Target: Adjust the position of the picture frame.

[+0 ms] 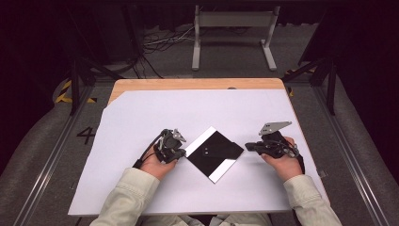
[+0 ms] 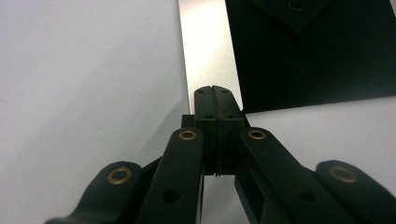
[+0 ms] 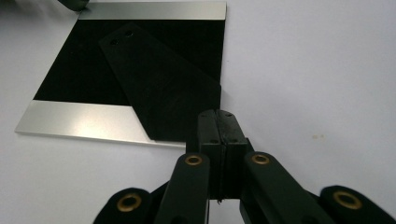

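Plate: a flat square plate (image 1: 215,154), black in the middle with 2 shiny silver strips on opposite edges, is lying turned like a diamond on the white sheet (image 1: 141,122) between both hands.

Black piece: a thin dark tapered piece (image 3: 159,84) with 2 small holes is sitting on top of the plate, 1 end poking past its edge.

Left gripper (image 1: 176,151): jaws are pressed together, nothing between them, tips sitting right at the plate's silver strip.

Right gripper (image 1: 248,147): jaws are also together and holding nothing, tips pointing at the corner nearest it.

Handling guess: both things are looking thin, stiff and light, lying dead flat, so probably slippery and hard to get under. I'm thinking the overhanging end of the black piece, or a plate corner, is the spot to pinch.

Views: the right gripper view is showing the 2 holes and the overlap clearly. The left gripper view (image 2: 219,100) is giving a close look at the strip edge. The high view is showing the whole layout.
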Demonstrator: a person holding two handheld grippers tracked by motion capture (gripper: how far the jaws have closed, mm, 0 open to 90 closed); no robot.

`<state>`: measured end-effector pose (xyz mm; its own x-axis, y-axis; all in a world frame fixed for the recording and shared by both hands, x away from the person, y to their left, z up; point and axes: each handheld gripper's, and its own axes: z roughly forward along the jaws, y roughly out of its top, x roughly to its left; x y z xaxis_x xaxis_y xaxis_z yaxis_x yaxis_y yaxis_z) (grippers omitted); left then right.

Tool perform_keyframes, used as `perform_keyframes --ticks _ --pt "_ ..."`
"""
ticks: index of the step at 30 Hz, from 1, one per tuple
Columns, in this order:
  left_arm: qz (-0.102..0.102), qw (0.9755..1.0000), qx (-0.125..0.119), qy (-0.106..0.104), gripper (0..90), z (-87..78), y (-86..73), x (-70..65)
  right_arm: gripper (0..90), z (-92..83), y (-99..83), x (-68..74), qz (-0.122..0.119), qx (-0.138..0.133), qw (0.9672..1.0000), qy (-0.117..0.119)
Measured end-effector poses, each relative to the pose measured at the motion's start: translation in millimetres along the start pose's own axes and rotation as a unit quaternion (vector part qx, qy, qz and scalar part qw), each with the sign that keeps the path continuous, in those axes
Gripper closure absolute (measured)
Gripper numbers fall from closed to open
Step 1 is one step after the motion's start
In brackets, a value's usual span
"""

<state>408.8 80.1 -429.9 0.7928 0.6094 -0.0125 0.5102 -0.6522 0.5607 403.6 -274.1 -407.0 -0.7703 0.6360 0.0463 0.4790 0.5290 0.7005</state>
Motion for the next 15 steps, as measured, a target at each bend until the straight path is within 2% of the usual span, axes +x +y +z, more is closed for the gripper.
perform_keyframes --ticks 2,4,8,10,12,15 --pt "-0.003 1.0 -0.008 0.0 90.0 1.3 0.0 0.4 90.0 2.1 0.0 -1.6 0.005 0.002 1.0 -0.004" --pt "-0.012 0.9996 -0.021 -0.013 90.0 0.7 -1.6 1.8 90.0 5.0 -0.9 -3.5 0.009 0.007 0.9999 -0.009" --pt "-0.016 0.999 -0.04 -0.015 90.0 -9.2 -2.5 1.9 90.0 10.1 -4.1 -8.4 0.015 0.014 0.9997 -0.016" --pt "-0.012 0.9985 -0.049 -0.021 90.0 -14.2 -3.4 1.2 90.0 13.1 -6.1 -11.1 0.019 0.016 0.9996 -0.017" --pt "-0.005 0.9984 -0.054 -0.018 90.0 -17.7 -4.9 -0.9 90.0 16.3 -7.8 -13.4 0.019 0.016 0.9996 -0.014" --pt "-0.005 0.9981 -0.059 -0.019 90.0 -23.6 -7.2 -1.4 90.0 19.2 -9.1 -14.4 0.015 0.016 0.9997 -0.012"
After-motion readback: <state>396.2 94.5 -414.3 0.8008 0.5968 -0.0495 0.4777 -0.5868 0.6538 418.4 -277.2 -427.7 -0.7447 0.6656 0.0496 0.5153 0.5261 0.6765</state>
